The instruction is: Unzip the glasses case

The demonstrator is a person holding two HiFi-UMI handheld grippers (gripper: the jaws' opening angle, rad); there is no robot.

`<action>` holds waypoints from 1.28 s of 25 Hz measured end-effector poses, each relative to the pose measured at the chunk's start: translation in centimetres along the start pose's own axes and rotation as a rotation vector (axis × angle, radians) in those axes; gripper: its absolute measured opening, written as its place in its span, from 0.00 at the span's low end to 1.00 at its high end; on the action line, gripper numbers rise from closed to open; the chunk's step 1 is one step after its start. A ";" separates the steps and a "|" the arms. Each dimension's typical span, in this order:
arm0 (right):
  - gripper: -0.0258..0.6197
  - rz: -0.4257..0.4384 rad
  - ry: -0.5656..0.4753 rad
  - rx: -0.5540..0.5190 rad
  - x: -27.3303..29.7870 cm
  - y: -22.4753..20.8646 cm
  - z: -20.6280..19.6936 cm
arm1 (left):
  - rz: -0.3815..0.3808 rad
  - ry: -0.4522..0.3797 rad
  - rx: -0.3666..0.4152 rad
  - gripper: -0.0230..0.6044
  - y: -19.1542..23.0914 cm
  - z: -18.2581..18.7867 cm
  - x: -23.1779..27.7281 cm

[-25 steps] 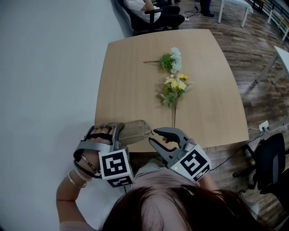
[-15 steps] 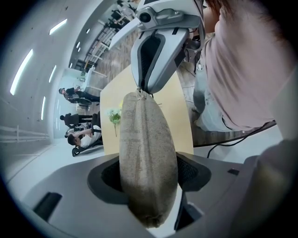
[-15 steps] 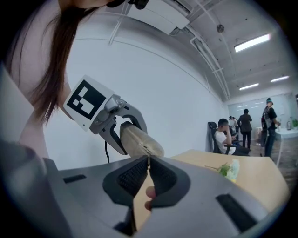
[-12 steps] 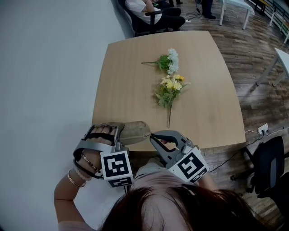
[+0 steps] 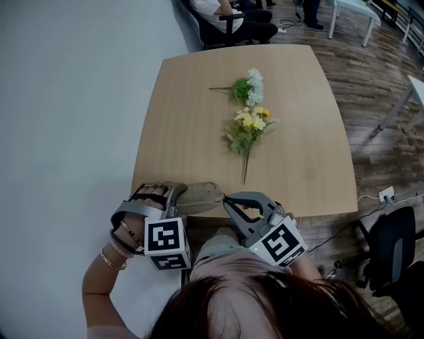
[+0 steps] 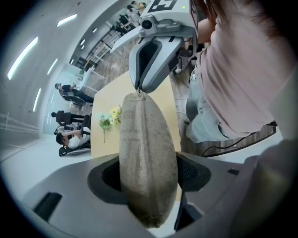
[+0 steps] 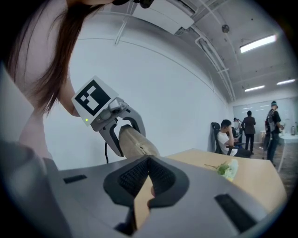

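A khaki fabric glasses case (image 5: 199, 196) is held over the table's near edge. My left gripper (image 5: 169, 193) is shut on its left end; in the left gripper view the case (image 6: 146, 153) fills the space between the pads. My right gripper (image 5: 226, 198) has its tips together at the case's right end. In the left gripper view the right gripper (image 6: 138, 91) pinches the small zipper pull (image 6: 139, 95) there. In the right gripper view the pads (image 7: 139, 174) meet, and beyond them the left gripper (image 7: 122, 132) holds the case (image 7: 138, 145).
The wooden table (image 5: 192, 119) carries a white flower sprig (image 5: 250, 86) and a yellow flower sprig (image 5: 250, 127) near its middle. A white wall is at the left. Seated people (image 5: 228, 16) are beyond the far edge, and an office chair (image 5: 391, 251) is at the right.
Both grippers and the case keep the same hold and relation; the whole view has only shifted slightly.
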State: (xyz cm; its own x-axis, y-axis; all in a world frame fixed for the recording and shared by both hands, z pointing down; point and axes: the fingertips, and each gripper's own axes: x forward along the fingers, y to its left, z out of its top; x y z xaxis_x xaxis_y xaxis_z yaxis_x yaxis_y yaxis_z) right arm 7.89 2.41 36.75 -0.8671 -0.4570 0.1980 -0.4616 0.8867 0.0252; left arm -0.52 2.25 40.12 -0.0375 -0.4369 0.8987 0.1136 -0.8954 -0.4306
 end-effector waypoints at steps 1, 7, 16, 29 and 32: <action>0.06 0.003 0.000 -0.004 0.0 0.1 -0.1 | -0.014 -0.010 -0.008 0.49 -0.3 0.1 0.1; 0.06 0.017 -0.011 -0.002 -0.1 0.5 -0.1 | -0.043 -0.074 -0.050 0.49 -1.3 0.4 0.1; 0.06 0.016 -0.002 -0.024 1.7 0.7 0.2 | -0.022 -0.140 -0.087 0.49 -1.2 -1.1 0.1; 0.07 -0.036 0.020 -0.025 5.2 -0.9 0.2 | -0.027 -0.229 -0.106 0.48 0.7 -3.6 1.8; 0.07 -0.052 0.022 -0.020 5.8 -1.5 0.3 | -0.030 -0.252 -0.103 0.48 1.4 -3.8 2.1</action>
State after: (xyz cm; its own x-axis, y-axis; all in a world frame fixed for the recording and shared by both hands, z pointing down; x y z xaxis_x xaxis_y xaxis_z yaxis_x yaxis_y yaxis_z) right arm 3.49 -1.58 37.56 -0.8378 -0.5007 0.2176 -0.5016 0.8633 0.0553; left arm -4.23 -0.22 41.14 0.2106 -0.3864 0.8980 0.0141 -0.9173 -0.3980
